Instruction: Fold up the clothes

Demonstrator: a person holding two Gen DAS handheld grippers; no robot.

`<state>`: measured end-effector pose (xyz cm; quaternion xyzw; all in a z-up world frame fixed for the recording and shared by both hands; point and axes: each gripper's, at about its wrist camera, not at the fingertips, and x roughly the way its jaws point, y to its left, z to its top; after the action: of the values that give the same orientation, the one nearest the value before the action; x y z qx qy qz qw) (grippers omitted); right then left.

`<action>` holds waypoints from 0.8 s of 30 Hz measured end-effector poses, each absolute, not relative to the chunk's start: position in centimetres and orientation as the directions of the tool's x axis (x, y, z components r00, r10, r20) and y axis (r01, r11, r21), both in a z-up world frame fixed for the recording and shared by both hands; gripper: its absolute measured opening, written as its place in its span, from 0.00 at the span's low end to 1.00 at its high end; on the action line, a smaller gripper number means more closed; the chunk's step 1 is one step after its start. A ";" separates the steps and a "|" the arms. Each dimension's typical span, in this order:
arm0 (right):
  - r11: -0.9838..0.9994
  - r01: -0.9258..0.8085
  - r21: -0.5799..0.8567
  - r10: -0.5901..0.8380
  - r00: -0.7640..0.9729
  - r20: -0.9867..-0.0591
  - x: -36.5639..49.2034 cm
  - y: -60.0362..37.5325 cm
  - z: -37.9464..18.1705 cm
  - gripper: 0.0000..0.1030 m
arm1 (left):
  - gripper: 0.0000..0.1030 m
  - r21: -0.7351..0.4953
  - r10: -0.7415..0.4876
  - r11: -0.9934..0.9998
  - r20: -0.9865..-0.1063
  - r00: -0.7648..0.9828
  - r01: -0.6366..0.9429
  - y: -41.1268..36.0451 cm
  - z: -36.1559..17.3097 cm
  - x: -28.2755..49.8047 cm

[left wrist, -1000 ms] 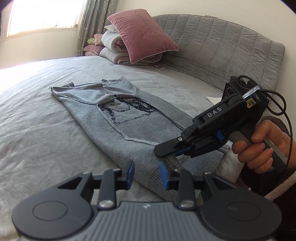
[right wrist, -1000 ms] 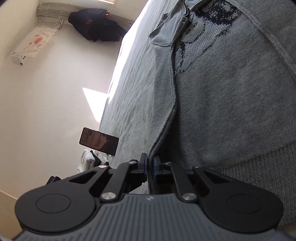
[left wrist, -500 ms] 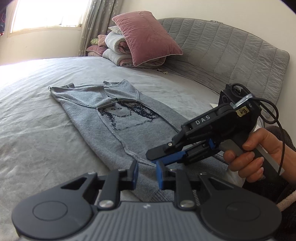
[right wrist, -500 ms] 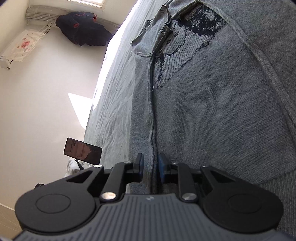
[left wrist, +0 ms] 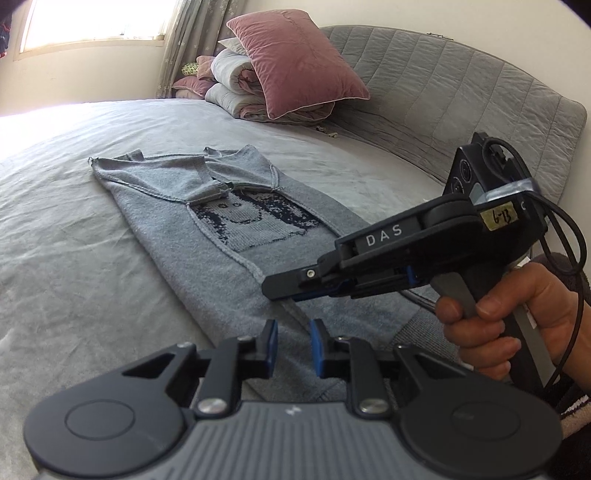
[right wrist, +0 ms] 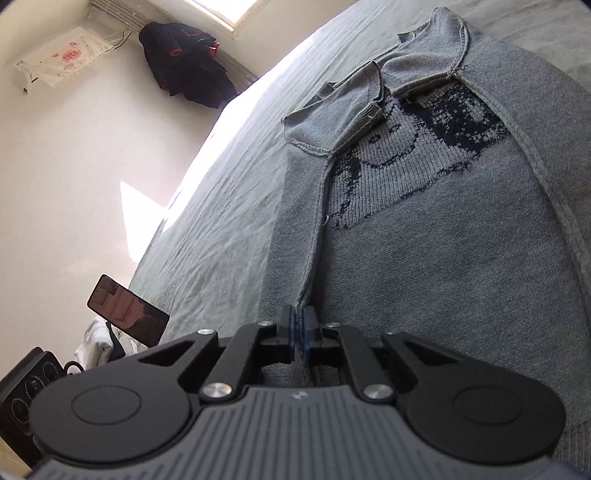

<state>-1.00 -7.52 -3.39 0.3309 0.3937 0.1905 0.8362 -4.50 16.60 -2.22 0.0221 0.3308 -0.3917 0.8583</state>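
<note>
A grey sweater [left wrist: 207,236] is spread flat on the bed [left wrist: 74,280], with its sides folded in over the picture. The folded edge near its bottom is pinched by the right gripper [right wrist: 298,326]. The left gripper [left wrist: 293,341] is held wide apart, with nothing in it, just above the near hem. Only a thin bit of edge is pinched, so it could slip out. If it is pulled from one side only, the neat side folds could be dragged crooked.

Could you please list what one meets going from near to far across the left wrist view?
Left claw → grey sweater spread on the bed → pink pillow leaning on the folded quilts → curtain by the window.
</note>
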 end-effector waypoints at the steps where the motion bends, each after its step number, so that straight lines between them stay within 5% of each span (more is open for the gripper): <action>1: 0.714 -0.047 0.699 0.573 0.613 -0.544 -1.0 -7.4 -3.7 0.07 | 0.19 -0.203 -0.644 0.694 -0.605 0.468 0.691 16.2 -2.5 -4.5; 2: 0.712 -0.036 0.701 0.571 0.611 -0.549 -1.0 -7.6 -3.8 0.14 | 0.19 -0.184 -0.629 0.694 -0.625 0.462 0.696 15.8 -2.8 -4.6; 7: 0.678 -0.024 0.734 0.606 0.584 -0.541 -2.1 -8.2 -3.8 0.16 | 0.19 -0.185 -0.641 0.684 -0.614 0.460 0.706 16.2 -2.6 -5.0; 24: 0.626 -0.073 0.776 0.702 0.486 -0.521 -4.9 -7.8 -2.9 0.12 | 0.19 -0.240 -0.675 0.680 -0.573 0.465 0.693 17.2 -1.8 -4.7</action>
<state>-4.86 -7.80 -2.93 0.3550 0.4431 0.2465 0.7854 -4.74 17.21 -1.82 0.0130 0.3285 -0.3997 0.8557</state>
